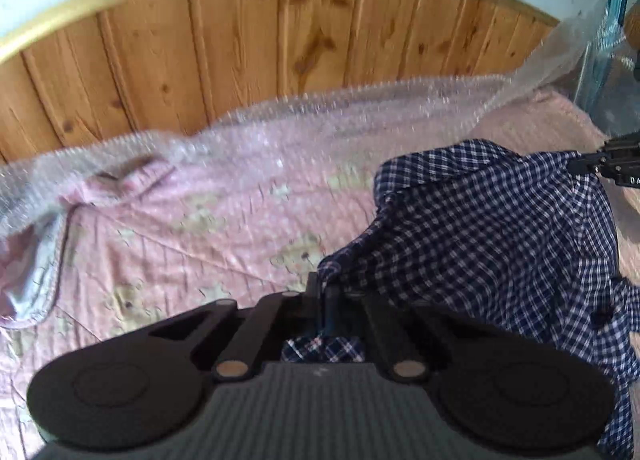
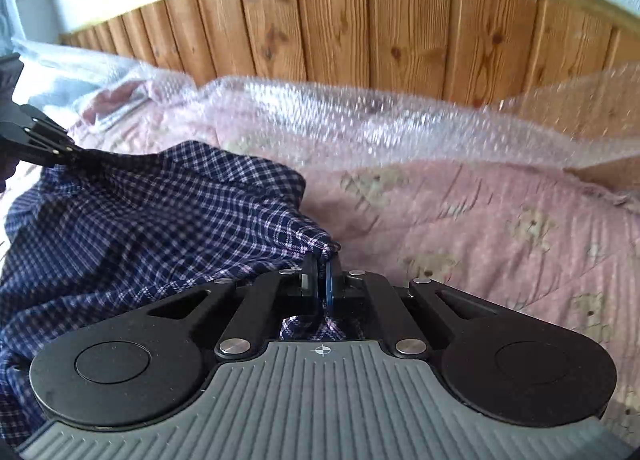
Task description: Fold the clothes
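A navy and white checked shirt hangs bunched between my two grippers, above a pink bedspread. My left gripper is shut on one edge of the shirt, with cloth poking out behind the jaws. The right gripper shows at the right edge of the left wrist view, holding the far end. In the right wrist view the shirt spreads to the left. My right gripper is shut on its edge. The left gripper holds the other end at the far left.
A sheet of bubble wrap lies along the head of the bed, also in the right wrist view. A pine headboard with a brass rim stands behind it. A plastic bag sits at the far right.
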The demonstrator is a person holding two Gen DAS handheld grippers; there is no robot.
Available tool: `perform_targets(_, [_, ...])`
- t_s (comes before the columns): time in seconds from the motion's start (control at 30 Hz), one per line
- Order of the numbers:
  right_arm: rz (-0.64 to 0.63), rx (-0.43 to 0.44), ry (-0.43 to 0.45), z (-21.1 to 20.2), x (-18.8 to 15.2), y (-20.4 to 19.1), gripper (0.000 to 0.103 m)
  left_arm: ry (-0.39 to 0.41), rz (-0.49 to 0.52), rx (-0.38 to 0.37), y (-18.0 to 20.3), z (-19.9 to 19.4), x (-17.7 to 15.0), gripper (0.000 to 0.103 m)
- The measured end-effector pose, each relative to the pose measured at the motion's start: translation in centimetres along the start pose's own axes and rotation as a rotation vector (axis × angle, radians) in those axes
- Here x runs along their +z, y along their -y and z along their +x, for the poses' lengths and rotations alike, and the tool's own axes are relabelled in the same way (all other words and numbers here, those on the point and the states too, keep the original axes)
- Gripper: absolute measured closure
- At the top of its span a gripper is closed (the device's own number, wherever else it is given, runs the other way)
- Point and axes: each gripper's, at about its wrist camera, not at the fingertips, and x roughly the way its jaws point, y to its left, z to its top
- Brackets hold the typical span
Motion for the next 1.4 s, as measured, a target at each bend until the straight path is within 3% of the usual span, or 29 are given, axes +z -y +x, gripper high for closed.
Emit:
perform_targets(0.13, [-0.03, -0.052, 0.029, -0.5, 3.4, -0.3, 0.103, 0.067, -0.042, 0.114, -1.7, 0.4, 5.0, 0.101])
perform_targets(0.2, [-0.026, -0.088, 0.012, 1.8, 5.3, -0.1, 0.103, 0.04, -0.069, 0.207, -2.1, 2.6, 6.7, 0.098])
perform_targets(0.27, [-0.012, -0.16, -0.022, 5.2, 5.8, 0.2, 0.102, -0.019, -0.077, 0.309, -1.9, 4.9, 6.8, 0.075])
perform_targets(0.3, [-0.006, -0.209, -0.052, 6.8, 5.5, 0.1, 0.094, -0.027, -0.09, 0.35, -1.8, 4.9, 6.2, 0.072])
perform_targets(0.33, [0.003, -0.249, -0.078, 7.9, 5.0, 0.1, 0.07, -0.027, -0.106, 0.38, -1.7, 4.7, 5.5, 0.071])
perform_targets(0.4, [0.042, -0.292, -0.102, 7.6, 3.3, 0.2, 0.059, 0.021, -0.156, 0.351, -1.9, 1.8, 3.0, 0.063])
perform_targets(0.47, [0.127, -0.287, -0.059, 3.9, 1.1, 0.1, 0.05, 0.06, -0.224, 0.33, -2.8, -2.4, -0.7, 0.05])
perform_targets(0.53, [0.224, -0.286, -0.009, -1.1, -1.9, -0.9, 0.046, 0.084, -0.303, 0.311, -3.8, -6.4, -4.6, 0.047])
perform_targets(0.63, [0.39, -0.204, -0.012, -7.8, -7.8, -4.9, 0.039, 0.016, -0.43, 0.185, -4.5, -9.1, -10.7, 0.043])
perform_targets(0.77, [0.517, -0.075, -0.148, -11.7, -14.4, -14.4, 0.039, -0.098, -0.497, 0.004, -1.8, -8.4, -16.2, 0.045])
perform_targets(0.83, [0.523, -0.006, -0.181, -12.1, -16.5, -19.3, 0.039, -0.098, -0.499, -0.052, -0.4, -7.4, -16.9, 0.046])
perform_targets(0.9, [0.47, 0.051, -0.159, -12.2, -16.6, -24.3, 0.036, -0.092, -0.494, -0.1, 0.8, -6.3, -17.0, 0.046])
perform_targets(0.93, [0.429, 0.093, -0.147, -12.1, -16.2, -26.7, 0.03, -0.092, -0.49, -0.091, 1.2, -5.8, -16.8, 0.059])
perform_targets(0.97, [0.376, 0.136, -0.137, -11.9, -15.7, -29.1, 0.026, -0.104, -0.498, -0.074, 1.3, -5.4, -16.7, 0.088])
perform_targets(1.0, [0.316, 0.161, -0.134, -11.6, -15.3, -31.3, 0.021, -0.123, -0.517, -0.067, 1.3, -5.1, -17.0, 0.103])
perform_targets(1.07, [0.183, 0.192, -0.148, -10.5, -14.8, -35.5, 0.02, -0.131, -0.551, -0.053, 1.0, -5.5, -17.5, 0.102])
perform_targets(1.1, [0.107, 0.193, -0.173, -9.7, -14.8, -37.3, 0.02, -0.123, -0.564, -0.048, 0.9, -6.2, -17.8, 0.102])
perform_targets(1.17, [-0.042, 0.152, -0.259, -7.7, -15.5, -39.9, 0.039, -0.09, -0.587, -0.067, 0.7, -9.0, -18.4, 0.102])
perform_targets(1.2, [-0.101, 0.115, -0.295, -7.1, -15.8, -40.6, 0.087, -0.074, -0.616, -0.1, 0.4, -10.6, -18.6, 0.102])
perform_targets(1.23, [-0.134, 0.058, -0.311, -7.2, -16.0, -40.9, 0.103, -0.045, -0.638, -0.142, -0.1, -12.5, -18.8, 0.102])
perform_targets(1.3, [-0.107, 0.002, -0.262, -9.8, -15.1, -40.1, 0.103, 0.031, -0.647, -0.212, -0.8, -16.1, -18.8, 0.102])
perform_targets(1.4, [0.04, -0.034, -0.118, -16.4, -12.4, -37.6, 0.103, 0.059, -0.649, -0.168, -2.2, -16.9, -18.7, 0.091])
